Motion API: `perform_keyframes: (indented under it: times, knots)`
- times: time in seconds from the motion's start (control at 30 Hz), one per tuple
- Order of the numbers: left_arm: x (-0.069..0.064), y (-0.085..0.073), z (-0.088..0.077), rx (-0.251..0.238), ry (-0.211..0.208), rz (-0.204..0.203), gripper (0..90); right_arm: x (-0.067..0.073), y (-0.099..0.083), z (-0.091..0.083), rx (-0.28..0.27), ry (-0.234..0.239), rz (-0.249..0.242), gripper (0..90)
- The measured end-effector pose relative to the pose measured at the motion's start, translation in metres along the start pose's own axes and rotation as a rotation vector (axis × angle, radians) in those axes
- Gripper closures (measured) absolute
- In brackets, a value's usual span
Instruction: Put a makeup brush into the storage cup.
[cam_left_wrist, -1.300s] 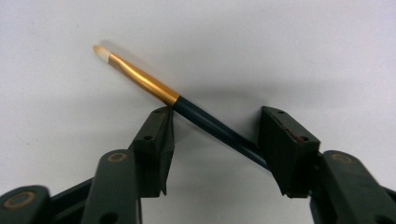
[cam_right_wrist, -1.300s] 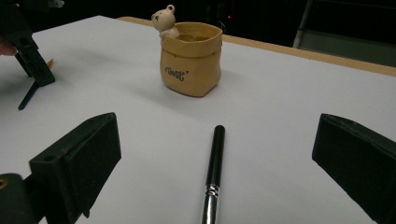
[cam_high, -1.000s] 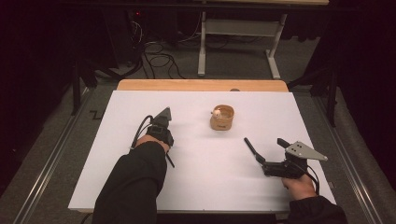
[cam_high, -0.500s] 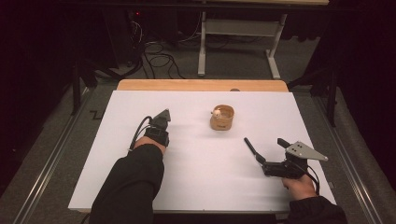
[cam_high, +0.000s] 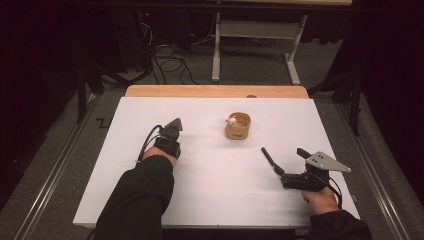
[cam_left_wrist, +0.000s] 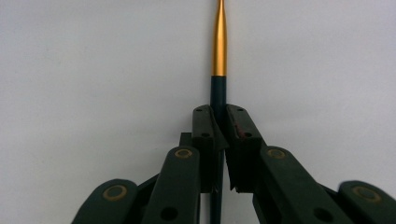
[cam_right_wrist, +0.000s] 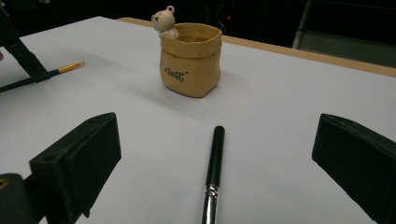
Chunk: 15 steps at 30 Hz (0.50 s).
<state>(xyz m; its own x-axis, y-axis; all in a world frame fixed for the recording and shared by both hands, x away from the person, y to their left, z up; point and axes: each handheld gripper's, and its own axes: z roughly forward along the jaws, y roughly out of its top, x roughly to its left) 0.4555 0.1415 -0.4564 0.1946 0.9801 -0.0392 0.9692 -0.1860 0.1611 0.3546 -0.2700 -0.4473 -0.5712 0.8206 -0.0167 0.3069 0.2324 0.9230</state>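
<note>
Left gripper (cam_left_wrist: 218, 140) clamped on gold-tipped pen (cam_left_wrist: 219, 42) pointing straight ahead along jaws, cup (cam_high: 237, 126) off right; right gripper (cam_right_wrist: 215, 154) wide apart astride black pen (cam_right_wrist: 213, 168) lying lengthwise toward cup.

Black sleeves (cam_high: 137, 200), black tongs (cam_high: 172, 131) w/ cables, grey triangular plate (cam_high: 327, 162)

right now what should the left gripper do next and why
Probably lift. The left gripper is shut on the gold-tipped pen, which lies flat on the white table; raising it would free the pen to carry toward the bear cup.
</note>
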Motion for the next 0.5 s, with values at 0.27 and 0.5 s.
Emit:
perform_keyframes:
  times: [0.27, 0.5]
  knots:
    - [0.005, -0.004, 0.0, -0.028, -0.034, 0.003, 83.1, 0.0, 0.0, 0.0, -0.001, 0.001, -0.001, 1.7]
    - [0.018, -0.011, -0.001, -0.084, -0.129, -0.017, 83.2, 0.0, 0.0, 0.0, 0.0, 0.0, 0.001, 1.7]
